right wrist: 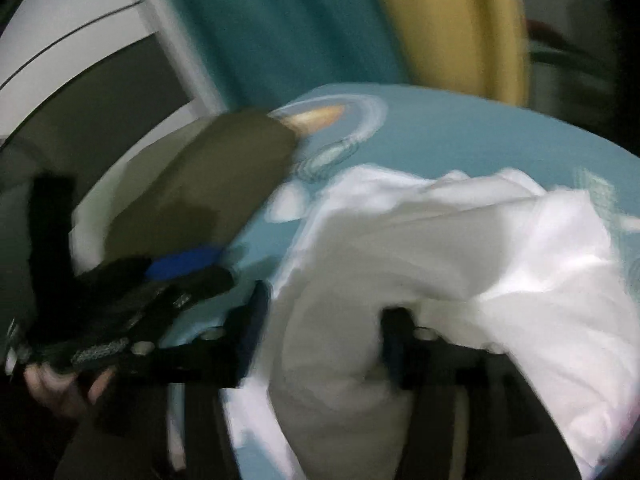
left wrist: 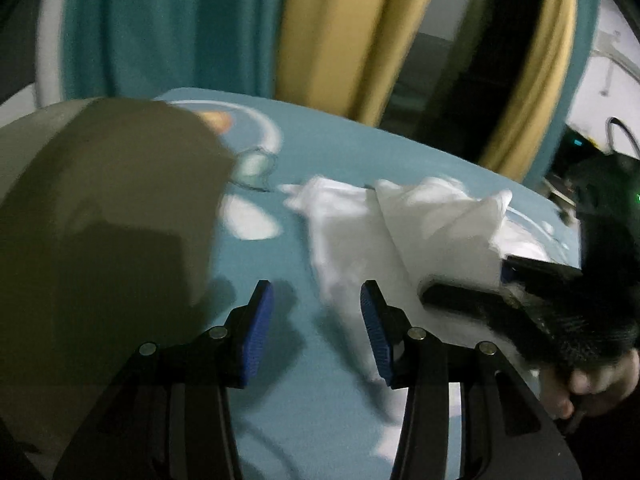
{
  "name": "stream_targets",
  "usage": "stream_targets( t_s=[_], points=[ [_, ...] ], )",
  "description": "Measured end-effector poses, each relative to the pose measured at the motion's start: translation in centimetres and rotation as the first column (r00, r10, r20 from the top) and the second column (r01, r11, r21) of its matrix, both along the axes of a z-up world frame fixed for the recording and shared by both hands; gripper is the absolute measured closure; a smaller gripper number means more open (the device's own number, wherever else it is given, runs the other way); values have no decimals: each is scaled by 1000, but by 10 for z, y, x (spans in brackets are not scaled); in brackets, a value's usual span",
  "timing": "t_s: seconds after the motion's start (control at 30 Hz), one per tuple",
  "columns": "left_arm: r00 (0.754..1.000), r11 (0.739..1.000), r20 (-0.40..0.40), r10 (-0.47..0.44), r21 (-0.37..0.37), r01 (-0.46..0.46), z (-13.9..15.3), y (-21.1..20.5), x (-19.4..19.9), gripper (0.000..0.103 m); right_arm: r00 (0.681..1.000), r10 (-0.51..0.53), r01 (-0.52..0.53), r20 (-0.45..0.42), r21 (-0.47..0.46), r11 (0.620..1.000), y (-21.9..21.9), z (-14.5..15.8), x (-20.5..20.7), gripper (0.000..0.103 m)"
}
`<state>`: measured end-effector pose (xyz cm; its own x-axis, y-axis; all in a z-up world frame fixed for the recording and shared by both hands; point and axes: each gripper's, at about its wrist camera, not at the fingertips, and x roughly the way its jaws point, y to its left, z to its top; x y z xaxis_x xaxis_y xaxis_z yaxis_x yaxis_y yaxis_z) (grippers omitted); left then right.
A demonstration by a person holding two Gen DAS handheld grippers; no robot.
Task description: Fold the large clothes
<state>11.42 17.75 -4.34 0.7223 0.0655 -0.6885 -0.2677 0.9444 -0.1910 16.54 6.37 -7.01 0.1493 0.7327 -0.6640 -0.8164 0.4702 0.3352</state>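
left gripper [left wrist: 317,332] jaws apart, empty, over bedsheet [left wrist: 400,152] | right gripper [right wrist: 320,344] at my 3 o'clock, jaws spread, white garment [right wrist: 460,248] bunched between them, grip unclear | garment crumpled at 1 o'clock, unfolded, likely mid-reposition | olive cloth [left wrist: 104,208] at 10 o'clock, apart

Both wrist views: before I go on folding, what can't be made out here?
- White garment: right wrist view, motion blur smears its edges; its near part runs off the bottom edge, so its kind is unclear.
- Right gripper: cloth lies between its jaws; blur hides whether the pads press on it.
- Olive cloth: left wrist view, cut off by the left edge.
- Bedsheet print: blurred and partly covered by the olive cloth.
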Motion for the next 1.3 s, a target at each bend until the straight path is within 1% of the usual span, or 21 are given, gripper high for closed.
stream_targets(
  t_s=[0.07, 0.13, 0.2, 0.3, 0.33, 0.4, 0.43, 0.47, 0.57, 0.67, 0.73, 0.77, 0.8, 0.83, 0.9, 0.93, 1.0, 1.1, 1.2, 1.27, 1.3],
  points=[
    [999, 999, 0, 41, 21, -41, 4, 12, -6, 55, 998, 65, -64, -15, 38, 997, 4, 5, -10, 35],
    [998, 997, 13, 68, 38, -69, 12, 20, -13, 55, 997, 75, -74, -22, 76, 994, -7, 11, -14, 30],
    [996, 996, 37, 76, 48, -77, 21, 21, -16, 55, 998, 53, -51, -19, 95, 994, -24, 17, -14, 28],
    [998, 999, 59, 21, 40, -24, 29, 12, -6, 55, 999, -15, 19, -28, 148, 989, -68, 28, -12, 27],
    [998, 999, 57, -10, 32, 8, 29, 7, 1, 55, 999, -39, 43, -28, 160, 986, -76, 30, -12, 26],
    [995, 996, 57, -84, 5, 84, 26, -7, 15, 50, 992, -127, 128, -19, 180, 975, -112, 35, -9, 24],
    [990, 991, 55, -130, -11, 131, 23, -17, 23, 46, 986, -165, 165, -14, 178, 970, -119, 36, -8, 23],
    [987, 988, 50, -156, -16, 157, 21, -23, 27, 44, 975, -222, 221, -9, 167, 961, -136, 34, -4, 23],
    [970, 970, -9, -244, -16, 243, 3, -43, 49, 43, 937, -349, 350, -30, 119, 929, -169, 20, 10, 23],
    [958, 963, -103, -268, -19, 268, -21, -48, 63, 43, 890, -448, 454, -84, 80, 888, -200, 0, 22, 23],
    [952, 957, -106, -289, -31, 287, -28, -47, 61, 43, 879, -461, 471, -126, 76, 879, -208, -10, 28, 23],
    [949, 954, -95, -300, -16, 300, -28, -49, 60, 52, 876, -457, 472, -155, 80, 878, -209, -17, 32, 23],
    [944, 948, -95, -316, 3, 318, -28, -52, 58, 66, 874, -450, 470, -185, 83, 879, -208, -24, 37, 23],
    [939, 943, -100, -328, 19, 331, -28, -53, 56, 90, 871, -442, 468, -214, 88, 879, -208, -28, 40, 23],
    [942, 944, -93, -323, 41, 327, -24, -53, 50, 92, 866, -403, 454, -295, 129, 881, -205, -37, 46, 23],
    [945, 946, -86, -316, 49, 321, -22, -53, 47, 93, 866, -387, 448, -317, 146, 882, -196, -40, 49, 23],
    [959, 957, -62, -275, 73, 280, -14, -47, 36, 94, 882, -362, 420, -300, 155, 894, -184, -40, 50, 23],
    [976, 974, -46, -214, 73, 217, -4, -31, 22, 94, 900, -297, 361, -318, 166, 918, -167, -40, 48, 23],
    [981, 980, -58, -185, 64, 189, -4, -20, 15, 94, 920, -276, 326, -279, 153, 933, -154, -39, 42, 23],
    [981, 982, -81, -178, 43, 182, -9, -20, 14, 94, 928, -265, 309, -260, 146, 940, -148, -39, 40, 26],
    [981, 984, -84, -174, 30, 177, -11, -20, 13, 94, 934, -242, 286, -264, 144, 947, -145, -41, 40, 55]
  ],
)
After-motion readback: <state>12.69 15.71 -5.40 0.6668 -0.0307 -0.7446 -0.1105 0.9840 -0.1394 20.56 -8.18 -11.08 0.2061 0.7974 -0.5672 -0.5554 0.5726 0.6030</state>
